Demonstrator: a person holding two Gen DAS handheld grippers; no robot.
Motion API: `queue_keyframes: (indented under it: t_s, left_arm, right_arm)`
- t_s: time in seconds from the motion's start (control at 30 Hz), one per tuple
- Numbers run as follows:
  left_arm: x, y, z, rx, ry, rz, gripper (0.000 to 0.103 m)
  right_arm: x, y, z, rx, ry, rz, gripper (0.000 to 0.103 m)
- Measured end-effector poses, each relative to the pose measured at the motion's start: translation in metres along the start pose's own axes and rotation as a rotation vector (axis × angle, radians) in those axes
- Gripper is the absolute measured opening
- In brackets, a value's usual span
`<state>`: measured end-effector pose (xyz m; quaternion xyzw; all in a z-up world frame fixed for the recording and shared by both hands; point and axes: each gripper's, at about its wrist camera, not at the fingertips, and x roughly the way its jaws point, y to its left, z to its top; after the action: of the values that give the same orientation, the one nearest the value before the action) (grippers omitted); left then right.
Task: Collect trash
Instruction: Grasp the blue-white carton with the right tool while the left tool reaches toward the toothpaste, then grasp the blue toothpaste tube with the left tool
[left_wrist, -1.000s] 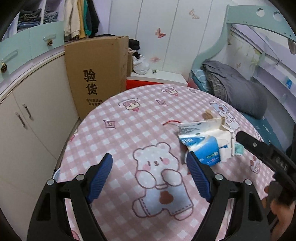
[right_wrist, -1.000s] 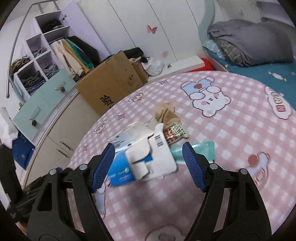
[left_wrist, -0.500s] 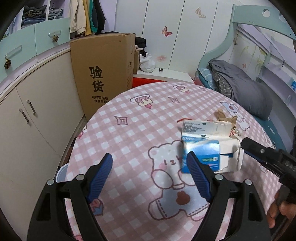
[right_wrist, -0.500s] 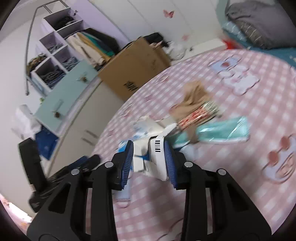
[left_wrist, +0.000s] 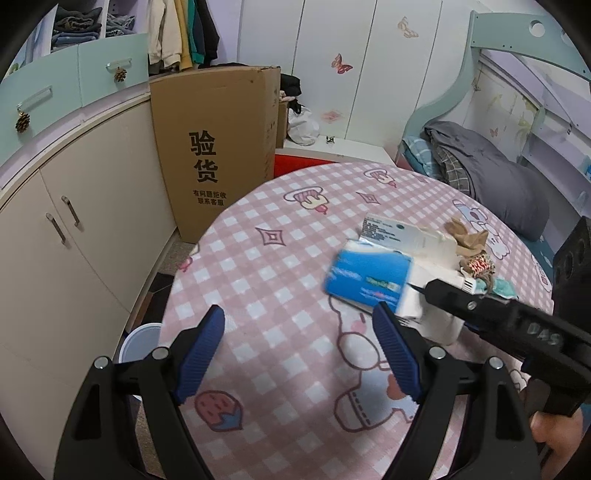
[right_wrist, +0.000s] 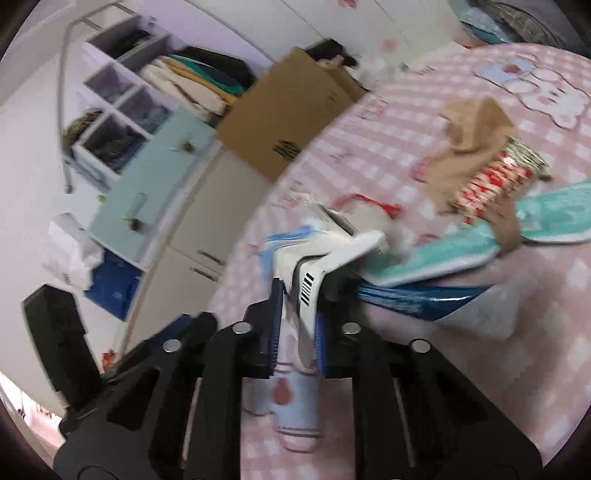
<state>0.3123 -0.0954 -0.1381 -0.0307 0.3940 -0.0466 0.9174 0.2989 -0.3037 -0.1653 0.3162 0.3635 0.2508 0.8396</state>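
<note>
A flattened blue and white carton (left_wrist: 369, 273) hangs tilted just above the pink checked tablecloth (left_wrist: 273, 266). My right gripper (right_wrist: 299, 291) is shut on its white barcode flap (right_wrist: 312, 277); in the left wrist view that gripper (left_wrist: 421, 290) reaches in from the right. Behind the carton lie a crumpled brown paper (right_wrist: 476, 129), a red and white wrapper (right_wrist: 495, 181) and a teal wrapper (right_wrist: 517, 221). My left gripper (left_wrist: 299, 314) stands open over the cloth, just left of the carton, with nothing between its fingers.
A tall cardboard box (left_wrist: 218, 147) stands on the floor beyond the table's far left edge, against cream cabinets (left_wrist: 74, 229). A white tub (left_wrist: 142, 339) sits on the floor below the table's left rim. A bed with a grey blanket (left_wrist: 498, 177) is at the right.
My right gripper's jaws closed on the carton's white flap and pulled it off the pile, tilting it up. The carton now sits closer to my left gripper, which stayed open.
</note>
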Motion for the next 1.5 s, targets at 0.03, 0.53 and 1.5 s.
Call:
queue_keyframes:
  t_s: [0.03,0.53,1.5]
  left_arm:
    - [-0.001,0.0,0.0,0.0,-0.004,0.003,0.08]
    - [0.001,-0.088,-0.005,0.286,-0.02,-0.154,0.08]
    - [0.012,-0.134,-0.035,0.538,0.075,-0.265,0.015]
  right_arm:
    - [-0.006,0.007,0.0,-0.033,-0.028,-0.002,0.004]
    - [-0.131,0.023,-0.014,-0.291,-0.402,-0.511,0.004]
    - [-0.137,0.021,-0.044,-0.269,-0.396,-0.517,0.004]
